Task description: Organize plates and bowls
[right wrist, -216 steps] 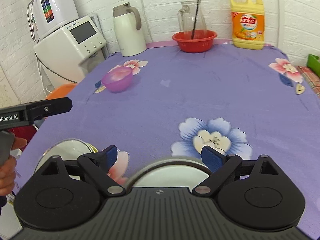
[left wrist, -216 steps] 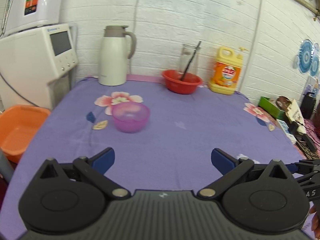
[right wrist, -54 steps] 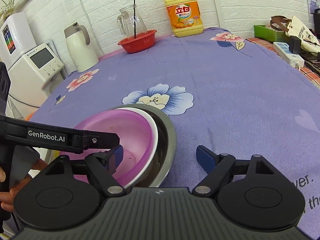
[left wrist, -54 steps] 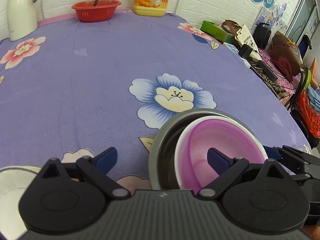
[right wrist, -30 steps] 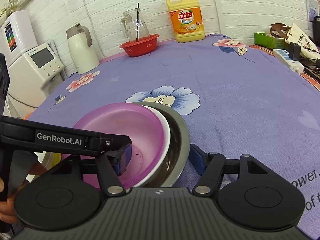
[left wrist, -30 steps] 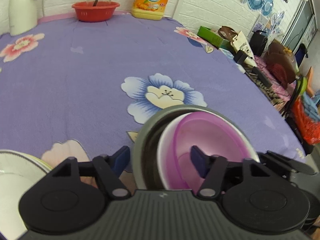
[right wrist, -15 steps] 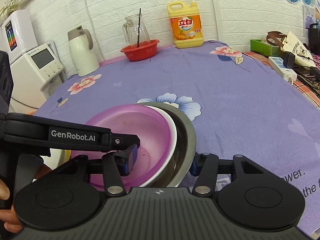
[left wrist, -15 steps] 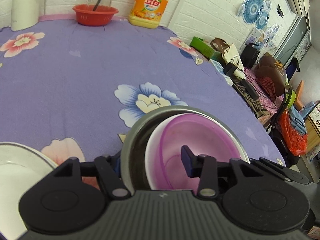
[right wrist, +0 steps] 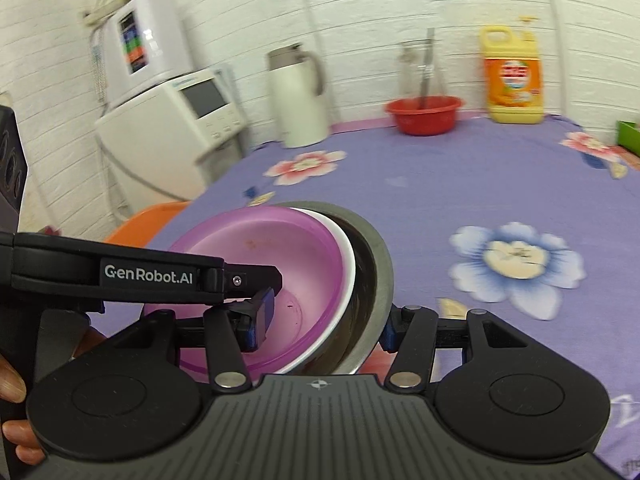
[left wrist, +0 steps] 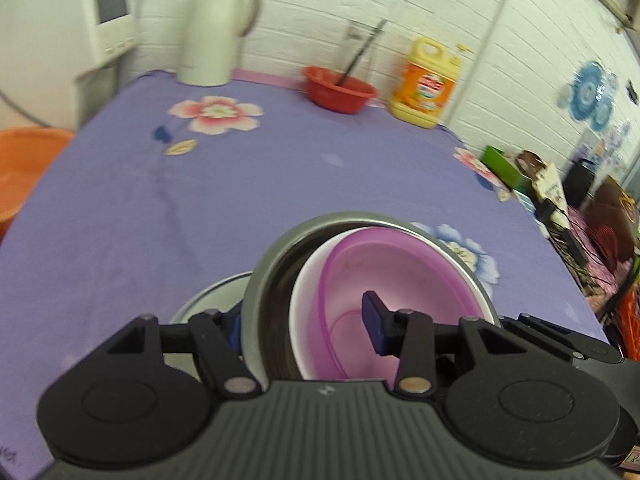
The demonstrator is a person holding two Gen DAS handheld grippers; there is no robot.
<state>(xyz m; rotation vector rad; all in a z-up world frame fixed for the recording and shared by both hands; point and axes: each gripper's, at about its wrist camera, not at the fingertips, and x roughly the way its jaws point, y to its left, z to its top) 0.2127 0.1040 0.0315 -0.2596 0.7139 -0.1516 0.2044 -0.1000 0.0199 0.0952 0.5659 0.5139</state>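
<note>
Purple flowered tablecloth (left wrist: 280, 184) is spread below. Three nested bowls, steel bowl (left wrist: 272, 280), white bowl (left wrist: 308, 300), purple bowl (left wrist: 400, 272), are pinched and lifted by left gripper (left wrist: 304, 324) and right gripper (right wrist: 324, 320). A plate (left wrist: 208, 296) underneath seems left.

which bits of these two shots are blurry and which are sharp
Left wrist view: the kettle and detergent bottle are motion-smeared, while the left gripper and purple bowl stay fairly crisp. Right wrist view: the blue flower print is streaked, and the right gripper is sharp.
</note>
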